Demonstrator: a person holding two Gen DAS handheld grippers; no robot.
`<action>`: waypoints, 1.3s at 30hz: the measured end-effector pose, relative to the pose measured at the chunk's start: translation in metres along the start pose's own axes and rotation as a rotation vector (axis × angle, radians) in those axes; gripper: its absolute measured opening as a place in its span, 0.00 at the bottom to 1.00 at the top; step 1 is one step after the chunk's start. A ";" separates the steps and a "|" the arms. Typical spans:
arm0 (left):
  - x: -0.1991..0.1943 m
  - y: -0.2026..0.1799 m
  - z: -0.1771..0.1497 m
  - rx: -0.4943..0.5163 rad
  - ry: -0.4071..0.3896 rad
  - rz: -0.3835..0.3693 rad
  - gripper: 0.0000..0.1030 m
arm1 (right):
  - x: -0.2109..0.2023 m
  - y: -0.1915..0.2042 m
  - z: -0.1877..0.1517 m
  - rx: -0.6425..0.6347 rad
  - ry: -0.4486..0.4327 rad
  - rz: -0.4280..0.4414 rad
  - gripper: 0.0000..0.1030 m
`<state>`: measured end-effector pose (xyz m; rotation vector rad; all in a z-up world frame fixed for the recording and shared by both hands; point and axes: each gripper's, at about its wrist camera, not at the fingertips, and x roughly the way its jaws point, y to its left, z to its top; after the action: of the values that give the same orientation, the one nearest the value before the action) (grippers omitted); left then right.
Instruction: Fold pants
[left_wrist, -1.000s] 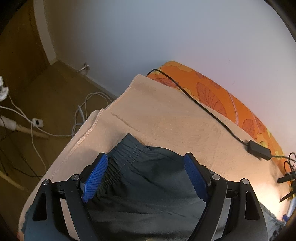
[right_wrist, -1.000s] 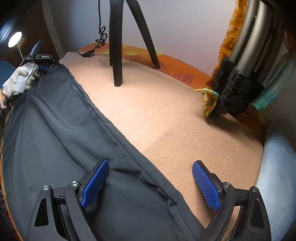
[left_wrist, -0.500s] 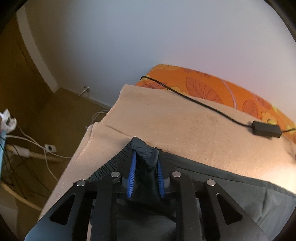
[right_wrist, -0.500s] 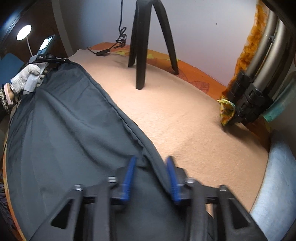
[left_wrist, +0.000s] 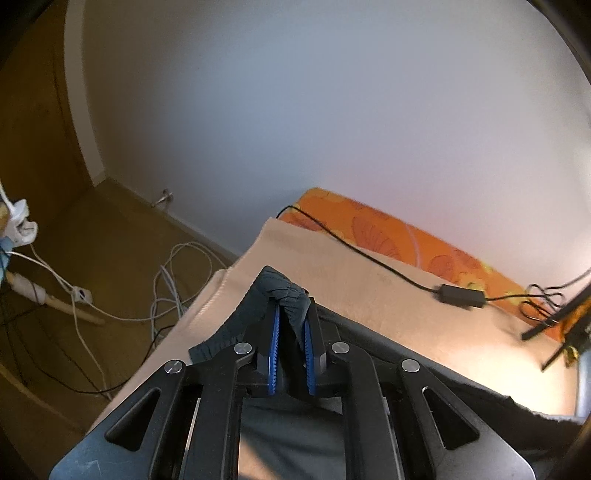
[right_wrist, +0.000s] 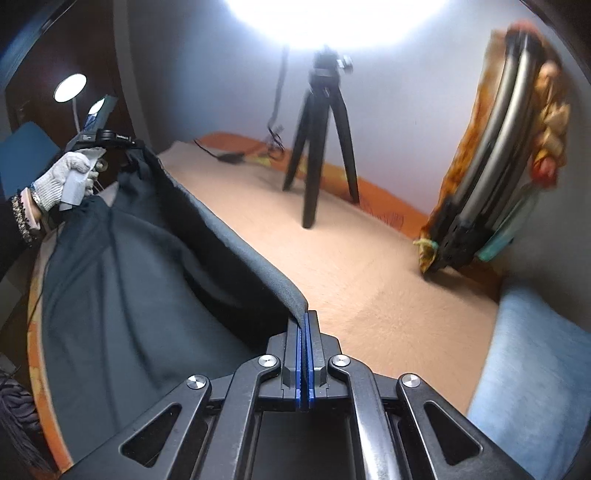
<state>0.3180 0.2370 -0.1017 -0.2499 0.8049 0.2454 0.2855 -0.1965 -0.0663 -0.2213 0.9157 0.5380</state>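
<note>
Dark grey pants (right_wrist: 122, 280) lie along the left of a beige blanket (right_wrist: 369, 266). My left gripper (left_wrist: 293, 314) is shut on the bunched elastic waistband (left_wrist: 280, 291) and holds it lifted off the blanket. My right gripper (right_wrist: 304, 321) is shut on the far edge of a pant leg (right_wrist: 236, 240), raised so the edge runs taut up to the left gripper (right_wrist: 107, 138), held by a gloved hand in the right wrist view.
A black tripod (right_wrist: 321, 147) stands on the blanket ahead. A black cable with an adapter (left_wrist: 460, 295) crosses the orange sheet (left_wrist: 406, 240). Folded metal frame with patterned cloth (right_wrist: 495, 155) leans at right. White cords (left_wrist: 173, 288) lie on the floor. A blue cushion (right_wrist: 535, 369) is near right.
Both grippers closed on the pants, from wide open a second ago, and have lifted the fabric edge off the blanket. Both views tilted upward.
</note>
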 end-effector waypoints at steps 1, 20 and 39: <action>-0.007 0.003 0.000 -0.002 -0.006 -0.008 0.09 | -0.011 0.008 0.000 -0.006 -0.013 -0.003 0.00; -0.104 0.093 -0.117 -0.012 0.002 -0.079 0.08 | -0.087 0.128 -0.084 -0.068 0.101 0.109 0.00; -0.109 0.153 -0.179 -0.097 0.085 -0.232 0.39 | -0.059 0.172 -0.140 -0.135 0.361 0.110 0.13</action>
<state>0.0768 0.3123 -0.1601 -0.4440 0.8407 0.0555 0.0685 -0.1275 -0.0950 -0.4010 1.2479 0.6754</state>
